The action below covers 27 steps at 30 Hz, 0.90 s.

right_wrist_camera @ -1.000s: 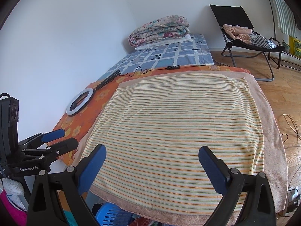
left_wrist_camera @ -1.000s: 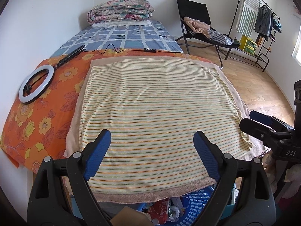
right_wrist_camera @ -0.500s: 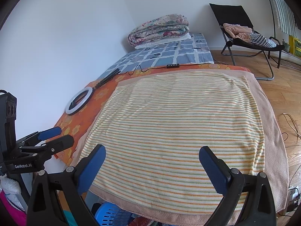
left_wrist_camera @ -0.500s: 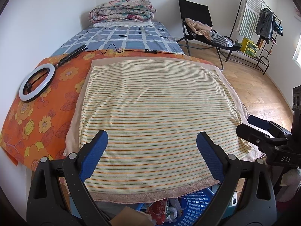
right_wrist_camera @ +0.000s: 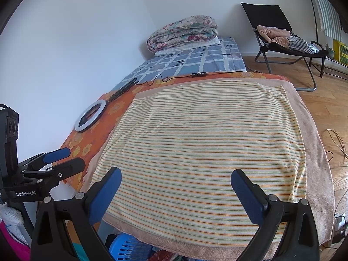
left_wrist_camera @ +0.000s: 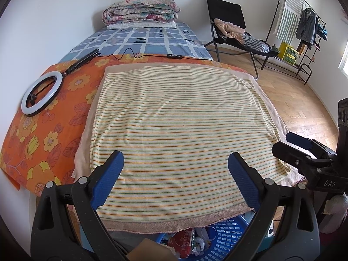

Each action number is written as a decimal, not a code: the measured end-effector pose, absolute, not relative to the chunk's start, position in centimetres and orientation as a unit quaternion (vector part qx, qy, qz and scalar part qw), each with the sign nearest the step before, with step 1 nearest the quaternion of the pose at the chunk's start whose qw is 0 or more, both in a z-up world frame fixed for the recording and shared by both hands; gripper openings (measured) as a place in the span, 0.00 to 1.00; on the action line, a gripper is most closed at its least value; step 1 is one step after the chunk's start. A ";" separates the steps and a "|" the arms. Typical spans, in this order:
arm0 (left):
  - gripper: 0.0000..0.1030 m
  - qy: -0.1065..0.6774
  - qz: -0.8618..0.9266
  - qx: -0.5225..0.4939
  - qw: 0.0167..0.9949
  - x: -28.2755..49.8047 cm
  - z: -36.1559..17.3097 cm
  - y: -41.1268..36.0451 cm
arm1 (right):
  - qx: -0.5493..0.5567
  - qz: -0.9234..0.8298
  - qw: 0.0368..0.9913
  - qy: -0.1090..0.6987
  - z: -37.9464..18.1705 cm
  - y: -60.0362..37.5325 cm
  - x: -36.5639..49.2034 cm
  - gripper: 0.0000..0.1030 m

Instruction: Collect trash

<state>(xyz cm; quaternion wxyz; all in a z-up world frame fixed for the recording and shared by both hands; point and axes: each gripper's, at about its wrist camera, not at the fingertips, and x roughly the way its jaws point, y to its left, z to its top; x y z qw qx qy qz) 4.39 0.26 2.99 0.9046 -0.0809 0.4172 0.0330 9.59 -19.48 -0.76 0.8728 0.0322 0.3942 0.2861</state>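
You hold both grippers above the near edge of a striped towel [left_wrist_camera: 178, 130] that is spread flat over a raised surface. Your left gripper [left_wrist_camera: 176, 174] has its two blue-padded fingers [left_wrist_camera: 107, 179] spread wide apart, with nothing between them. Your right gripper [right_wrist_camera: 175, 192] is the same: fingers [right_wrist_camera: 245, 198] wide apart, holding nothing. In the left view your right gripper shows at 3 o'clock, beside the towel's right edge. In the right view your left gripper shows at 9 o'clock, near the towel's left corner.

The towel has thin orange and green stripes on cream, and a pink towel [left_wrist_camera: 165, 225] lies under it, showing as a border. Its top is bare.

The trash [left_wrist_camera: 184, 242] is low at 6 o'clock in the left view, below the towel's near edge: a red wrapper and crumpled bits inside a blue basket [left_wrist_camera: 224, 237]. A piece of brown cardboard [left_wrist_camera: 150, 251] sits just left of it. In the right view only the basket's rim shows, at 7 o'clock.

At 10 o'clock an orange flowered sheet [left_wrist_camera: 43, 130] carries a white ring light [left_wrist_camera: 42, 95] with its black cord. At 12 o'clock a folded quilt [left_wrist_camera: 141, 10] sits on a blue checked mattress [left_wrist_camera: 148, 41]. At 1 o'clock stands a black folding chair [left_wrist_camera: 230, 28] draped with clothes, and at 2 o'clock a clothes rack [left_wrist_camera: 300, 21] on the wood floor.
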 end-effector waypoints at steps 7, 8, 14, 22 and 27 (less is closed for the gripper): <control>0.96 0.417 0.034 -0.080 0.905 4.4 3.0 0.3 | 0.033 0.286 0.872 0.395 -0.9 -19.5 9.6 1.00; 0.96 0.417 0.034 -0.080 0.905 4.4 2.9 0.2 | 0.032 0.287 0.872 0.396 -1.0 -19.5 9.5 1.00; 0.96 0.418 0.034 -0.080 0.904 4.4 2.9 0.2 | 0.030 0.286 0.872 0.397 -1.3 -19.5 9.4 1.00; 0.96 0.418 0.035 -0.079 0.904 4.3 2.7 0.3 | 0.029 0.287 0.870 0.400 -1.4 -19.5 9.4 1.00; 0.97 0.419 0.035 -0.079 0.904 4.3 2.7 0.3 | 0.030 0.286 0.870 0.401 -1.5 -19.6 9.4 1.00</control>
